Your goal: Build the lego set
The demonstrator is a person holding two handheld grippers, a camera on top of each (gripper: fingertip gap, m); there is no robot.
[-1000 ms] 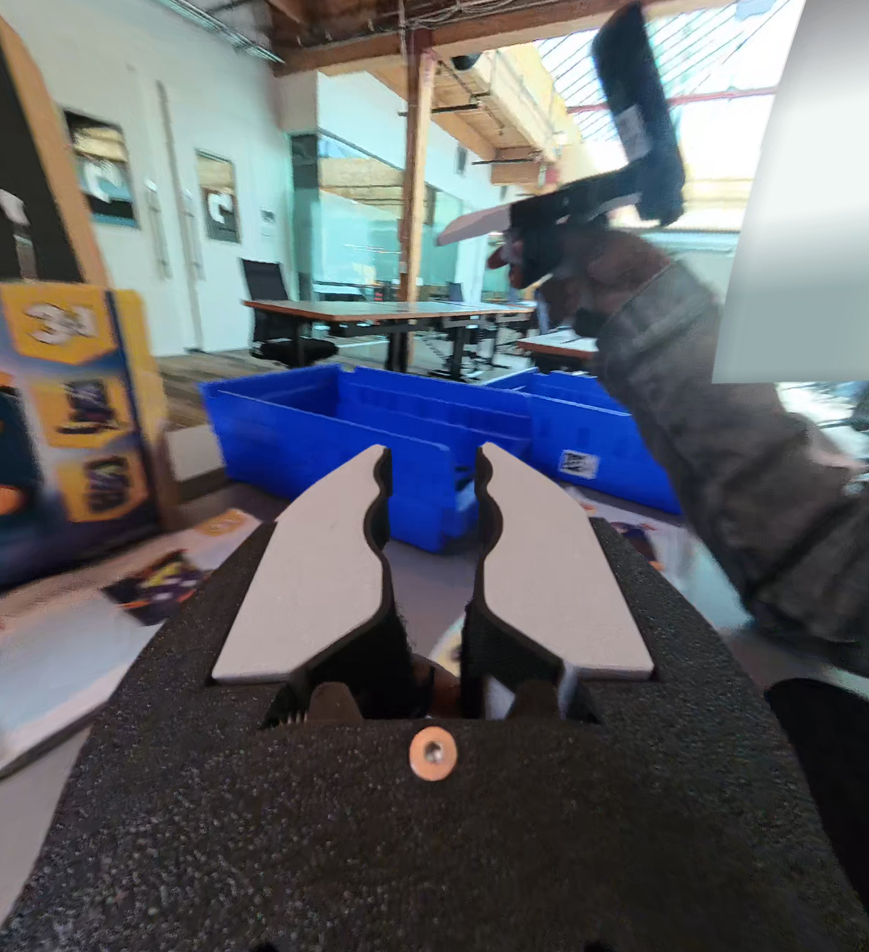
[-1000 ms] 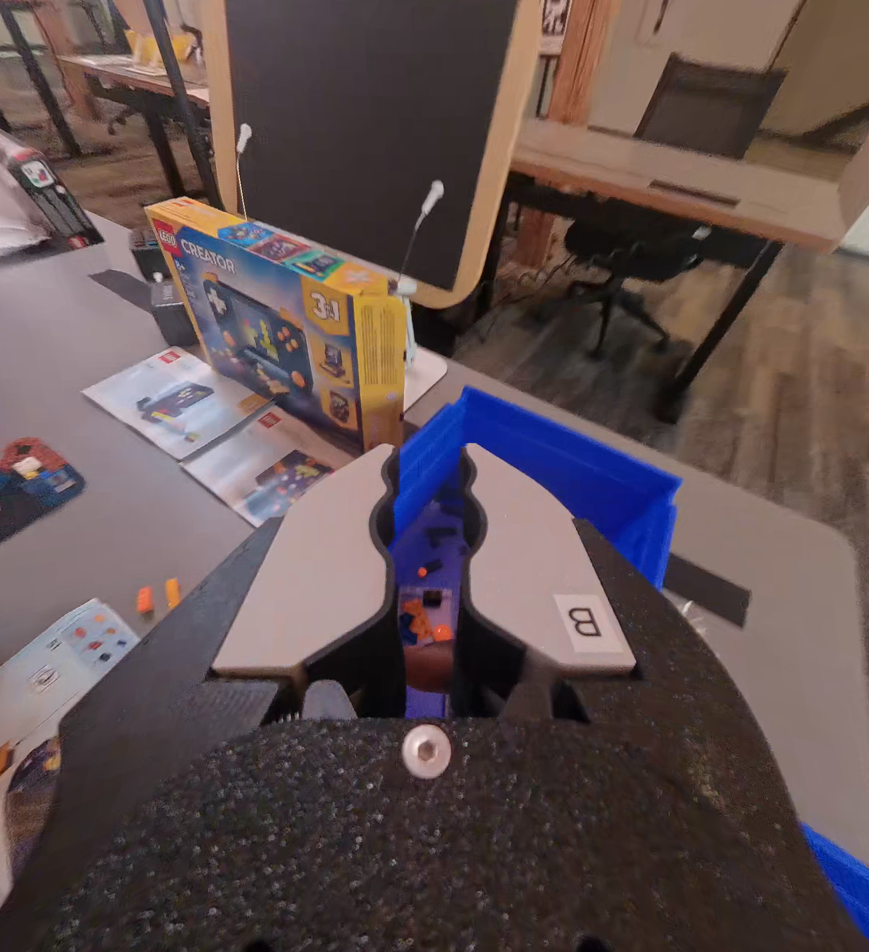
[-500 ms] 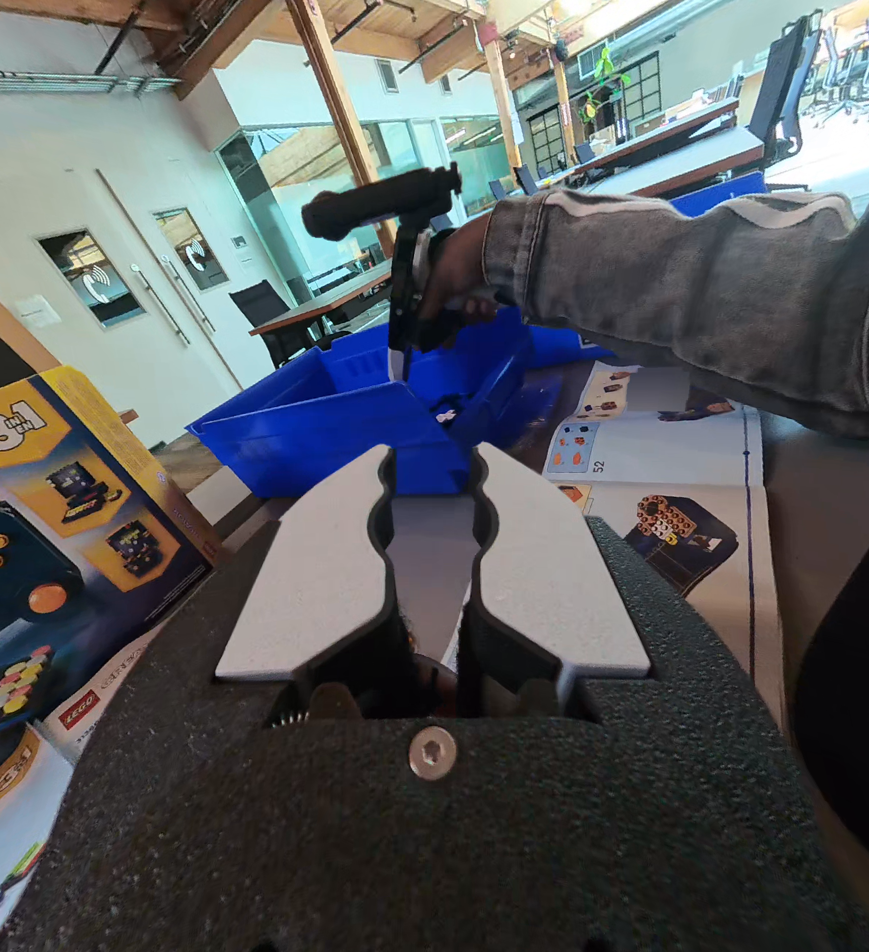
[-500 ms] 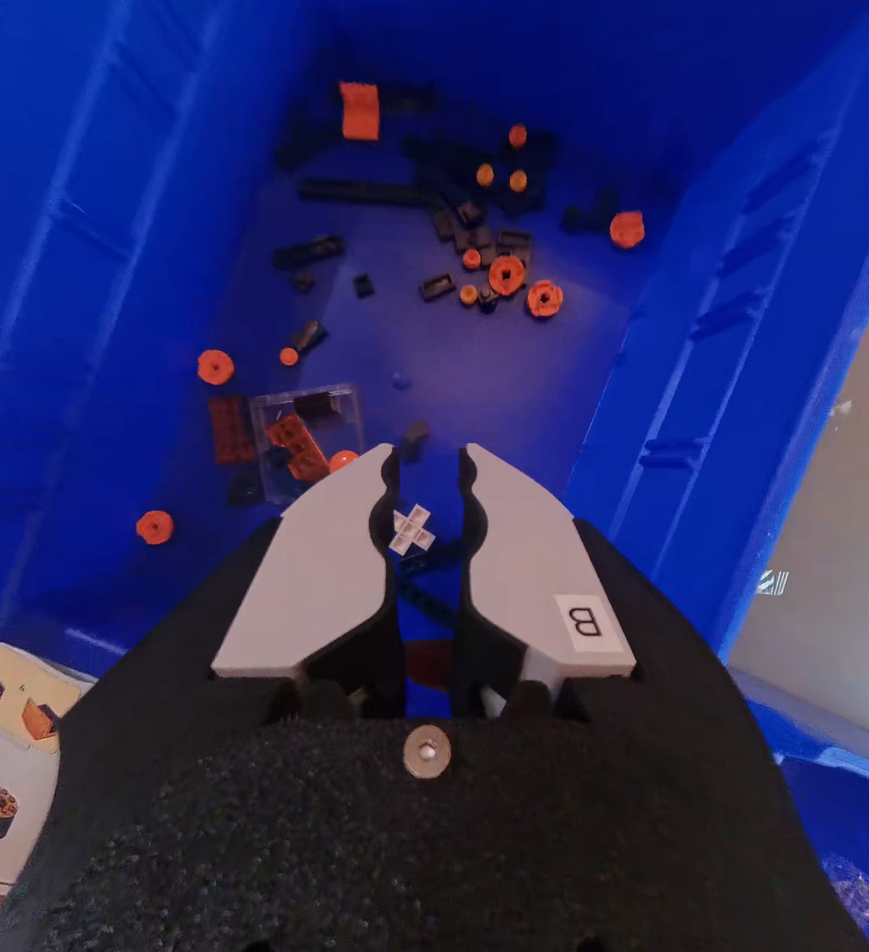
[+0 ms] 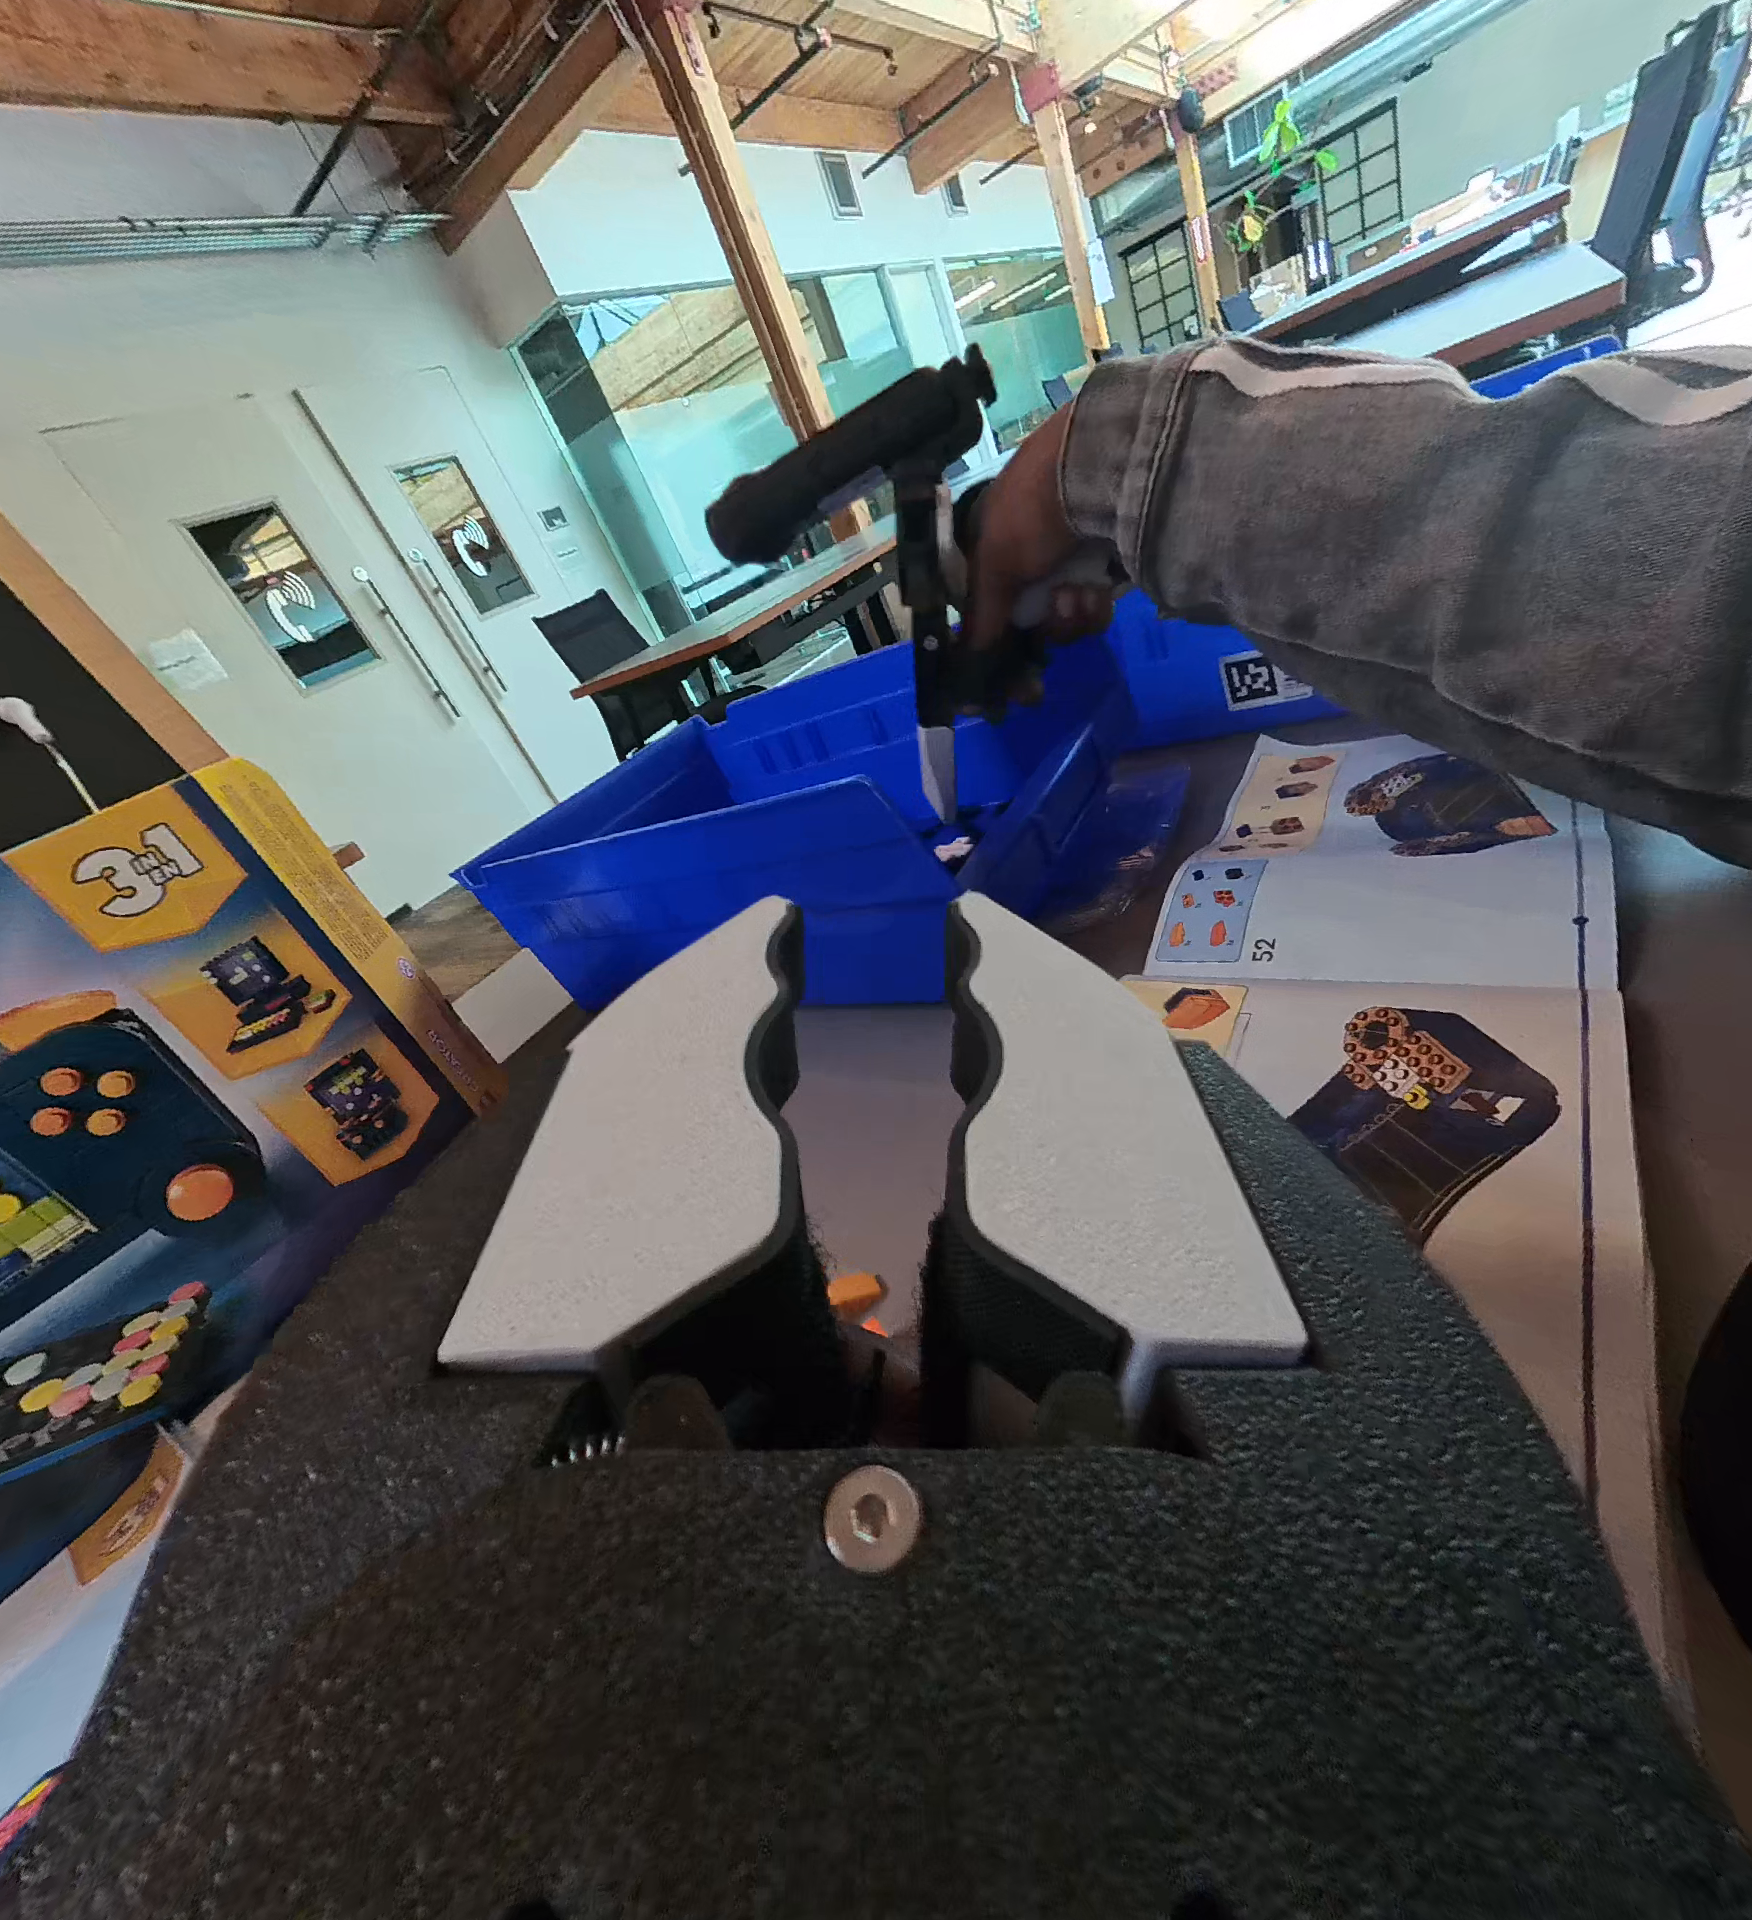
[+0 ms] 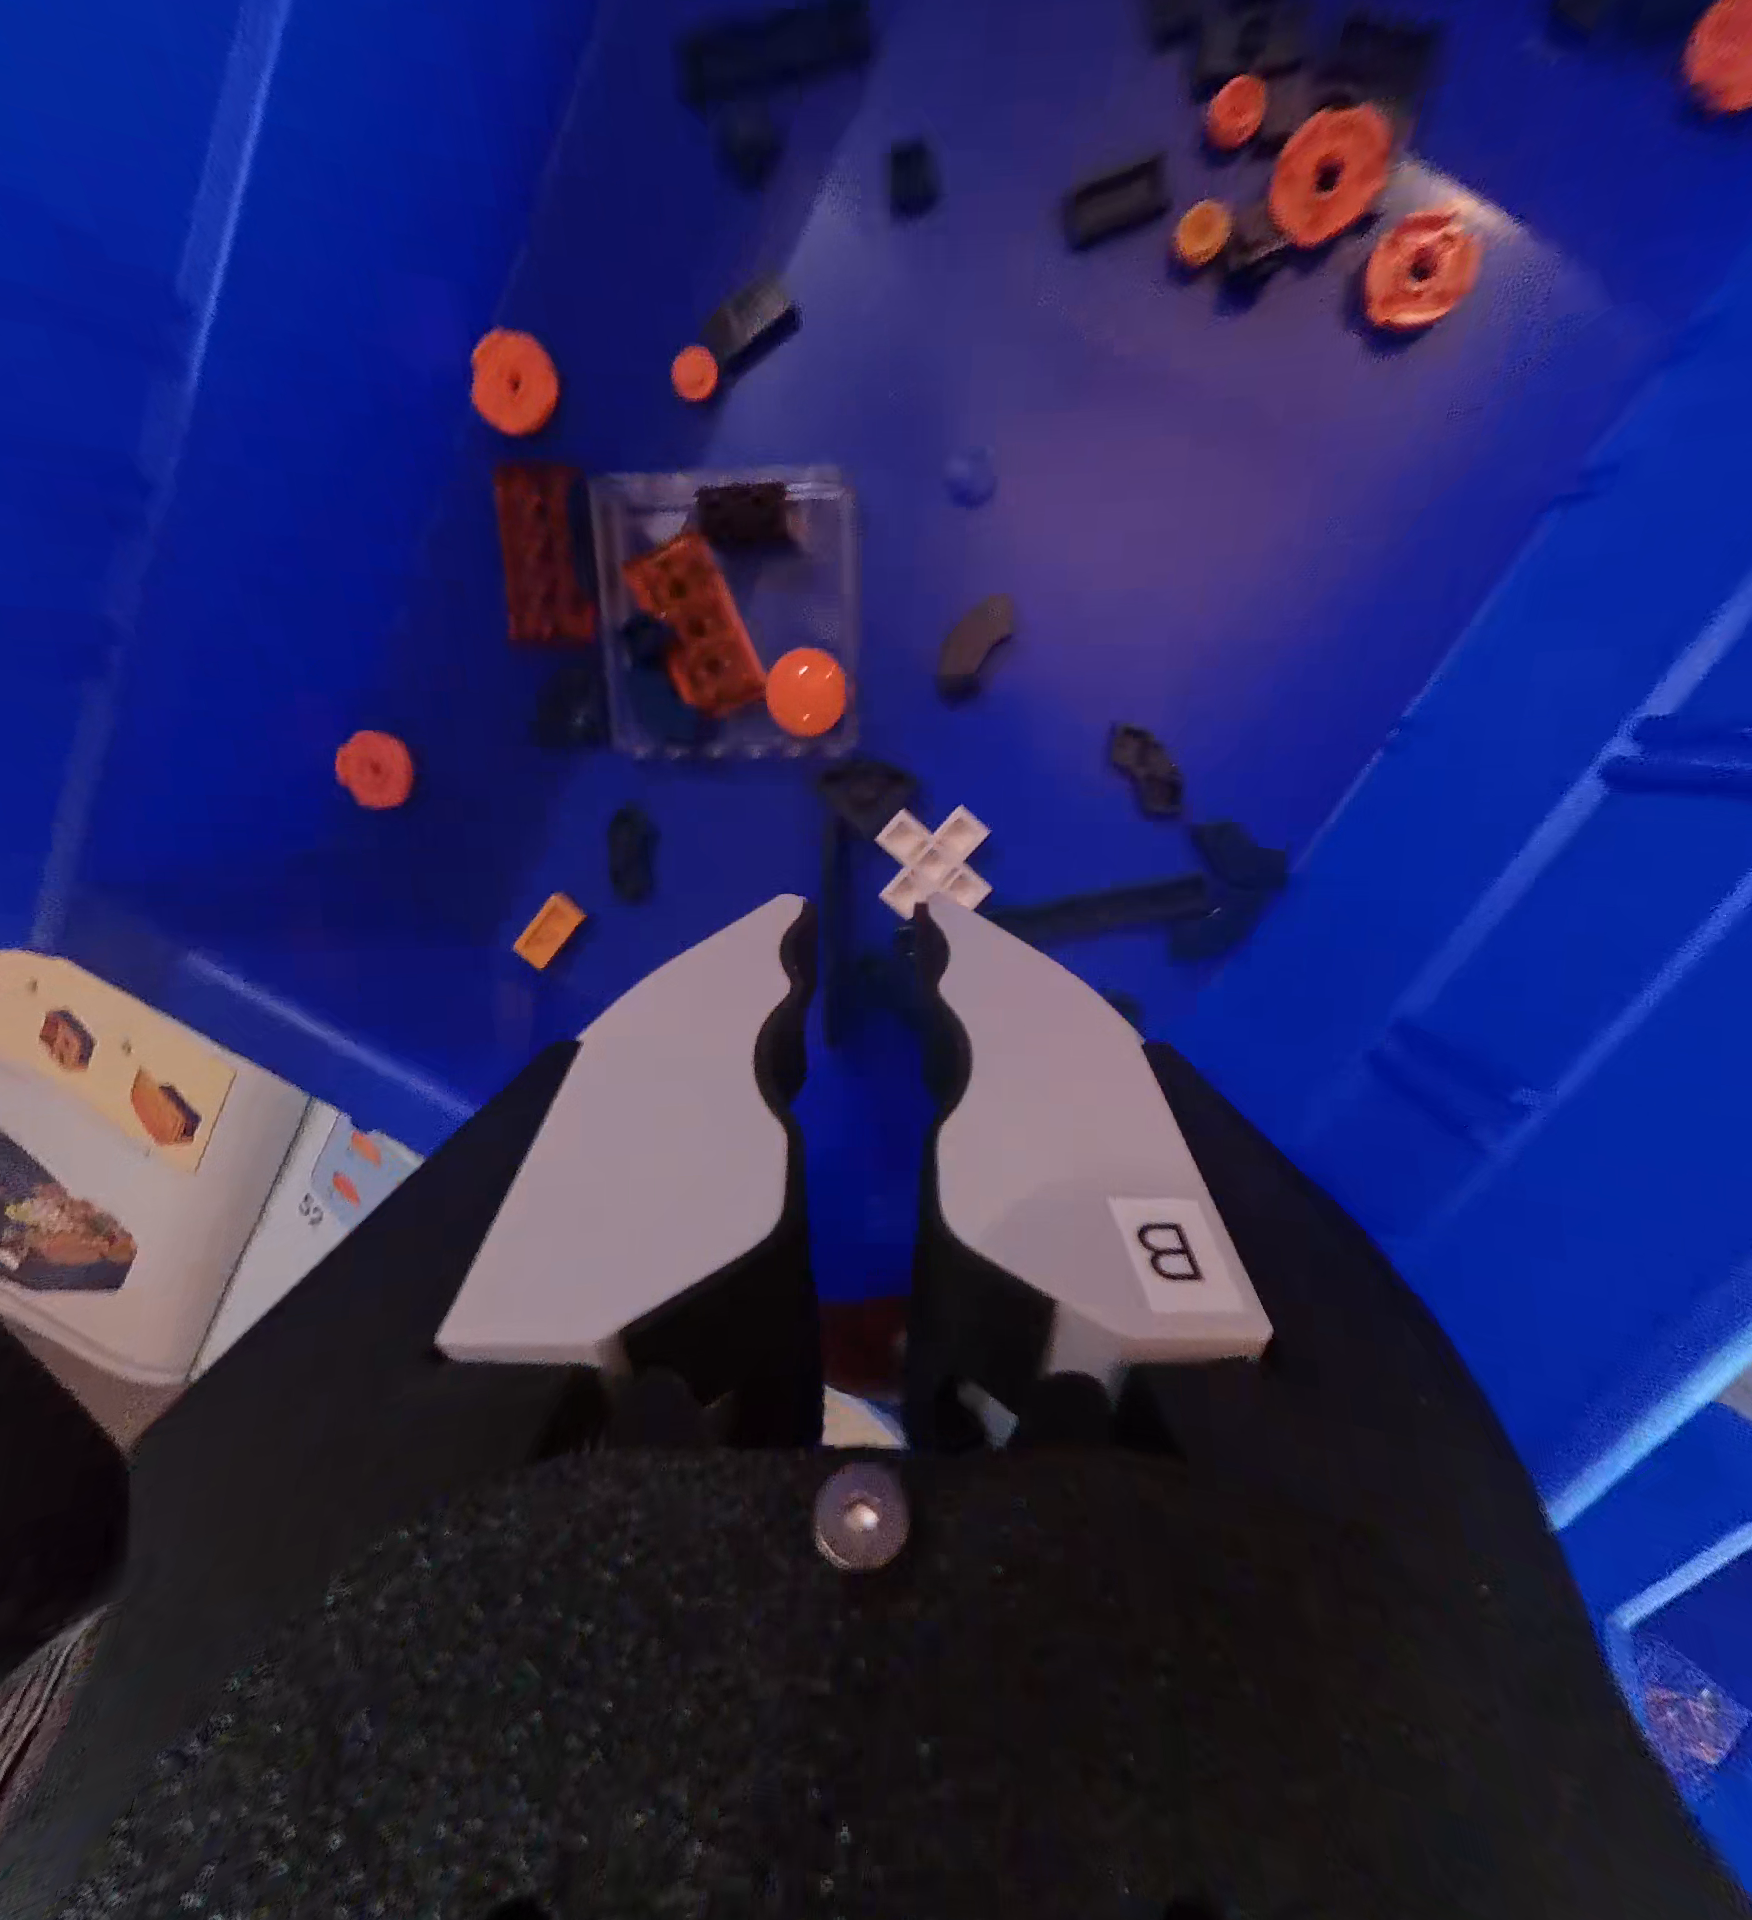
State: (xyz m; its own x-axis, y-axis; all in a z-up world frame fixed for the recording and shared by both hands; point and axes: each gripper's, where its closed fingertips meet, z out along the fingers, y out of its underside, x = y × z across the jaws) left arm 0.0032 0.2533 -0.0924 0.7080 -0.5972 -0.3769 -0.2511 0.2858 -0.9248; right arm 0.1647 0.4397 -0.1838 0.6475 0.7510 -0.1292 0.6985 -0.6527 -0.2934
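My right gripper point(image 6: 867, 914) is open and empty, low inside a blue bin point(image 6: 1474, 727). Its right fingertip point(image 6: 955, 930) is at the near edge of a small white cross-shaped brick piece point(image 6: 934, 857) on the bin floor. A thin dark bar point(image 6: 836, 935) lies on the floor between the fingers, not gripped. My left gripper point(image 5: 872, 914) is open and empty above the grey table, pointing at the blue bin point(image 5: 706, 894). The left wrist view also shows the right gripper point(image 5: 939, 769) reaching down into the bin, held by a hand in a grey sleeve point(image 5: 1474, 582).
The bin floor holds a clear square plate point(image 6: 726, 613), an orange dome point(image 6: 805, 691), an orange tile point(image 6: 548, 930) and several orange discs and dark pieces. A toy box point(image 5: 176, 1039) stands at the left. An open instruction booklet point(image 5: 1391, 935) lies at the right. More blue bins point(image 5: 1236, 686) stand behind. Spacing between my two grippers at the tips: around 25 cm.
My right gripper went from above the bin down into it and closer to the white cross piece, which now sits at its right fingertip. Both grippers stayed open and empty.
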